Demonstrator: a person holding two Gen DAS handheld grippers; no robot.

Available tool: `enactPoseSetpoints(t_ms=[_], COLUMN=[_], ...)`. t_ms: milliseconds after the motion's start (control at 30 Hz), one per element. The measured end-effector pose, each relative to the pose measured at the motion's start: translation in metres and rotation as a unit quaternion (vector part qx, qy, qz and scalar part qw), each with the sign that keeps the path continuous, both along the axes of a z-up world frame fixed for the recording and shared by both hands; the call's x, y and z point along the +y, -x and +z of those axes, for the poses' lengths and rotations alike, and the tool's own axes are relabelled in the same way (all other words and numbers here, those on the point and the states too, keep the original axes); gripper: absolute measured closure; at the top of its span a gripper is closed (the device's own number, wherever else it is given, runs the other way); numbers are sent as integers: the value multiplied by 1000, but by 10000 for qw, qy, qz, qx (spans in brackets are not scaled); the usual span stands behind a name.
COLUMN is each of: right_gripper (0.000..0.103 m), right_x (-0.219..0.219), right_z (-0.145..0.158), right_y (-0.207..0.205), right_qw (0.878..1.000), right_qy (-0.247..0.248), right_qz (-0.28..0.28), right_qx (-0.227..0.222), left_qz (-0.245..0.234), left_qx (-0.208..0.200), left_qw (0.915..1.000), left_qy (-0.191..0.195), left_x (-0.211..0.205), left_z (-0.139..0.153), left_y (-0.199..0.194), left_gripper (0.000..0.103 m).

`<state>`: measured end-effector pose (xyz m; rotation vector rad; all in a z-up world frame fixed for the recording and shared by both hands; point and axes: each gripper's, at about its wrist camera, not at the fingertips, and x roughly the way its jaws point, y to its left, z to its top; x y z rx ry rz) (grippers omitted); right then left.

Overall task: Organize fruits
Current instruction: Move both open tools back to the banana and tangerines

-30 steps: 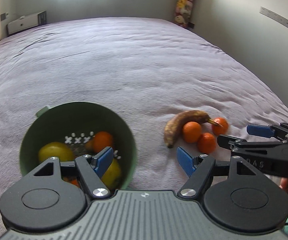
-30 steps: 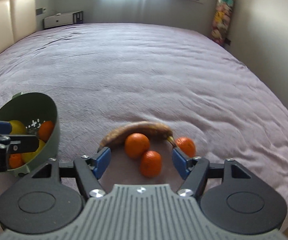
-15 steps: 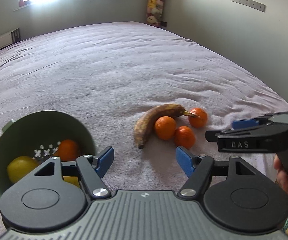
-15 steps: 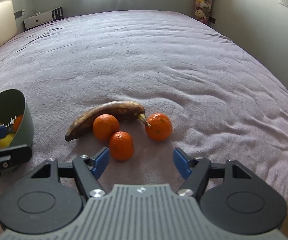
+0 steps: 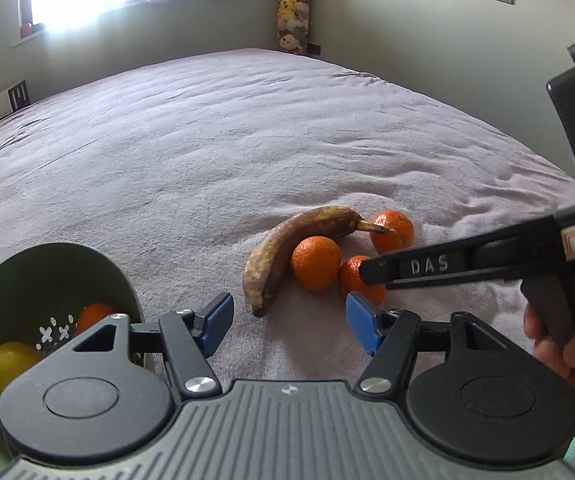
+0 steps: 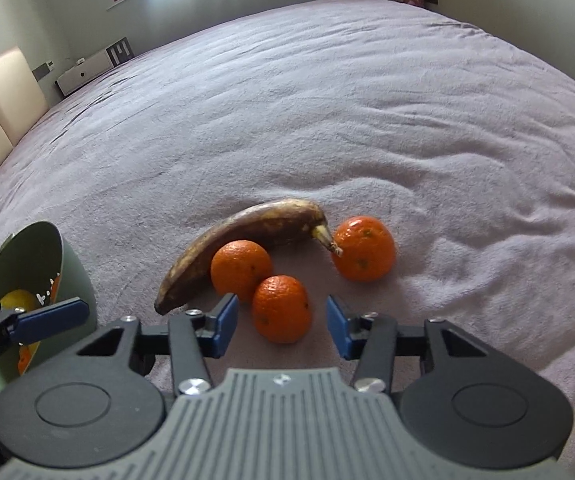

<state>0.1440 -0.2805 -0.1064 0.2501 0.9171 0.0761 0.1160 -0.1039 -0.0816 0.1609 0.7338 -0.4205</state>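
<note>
At the far left a green bowl (image 5: pixel 67 264) is lying tipped on the bed (image 5: pixel 207 140), holding a lemon (image 5: pixel 5 364) and an orange (image 5: pixel 93 314). The left tool (image 5: pixel 287 326) is hovering just right of the bowl; its jaws have just been closing a little but are standing apart with only bedcover between them, the banana's near tip just beyond. The brown banana (image 6: pixel 243 240) is curving across the middle of the bed, with one mandarin (image 6: pixel 241 268) tucked against its inner side and another (image 6: pixel 363 248) touching its stem at the right. The right tool (image 6: pixel 281 322) is hanging over the nearest mandarin (image 6: pixel 281 308); its jaws have just been closing and are flanking that fruit on both sides, pads not pressing it. A hand (image 5: pixel 559 344) is gripping that tool's handle at the right.
</note>
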Motion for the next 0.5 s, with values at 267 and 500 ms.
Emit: enactPoseSetpoints(t_ms=[267,500], right_gripper=[59,61], right_x=[0,-3], right_z=[-17,-26], right_y=[-11,-15], right_qw=[9996,9991], right_qy=[-234,-345], right_qz=[25,-34], right_qx=[182,264], left_qz=[-54,64], left_qx=[29,170], left_qw=[9982,9965], left_qy=[-602,-821], left_x=[-15,-24], left_z=[-14,-29], left_y=[-16,-33], left_gripper=[35,48])
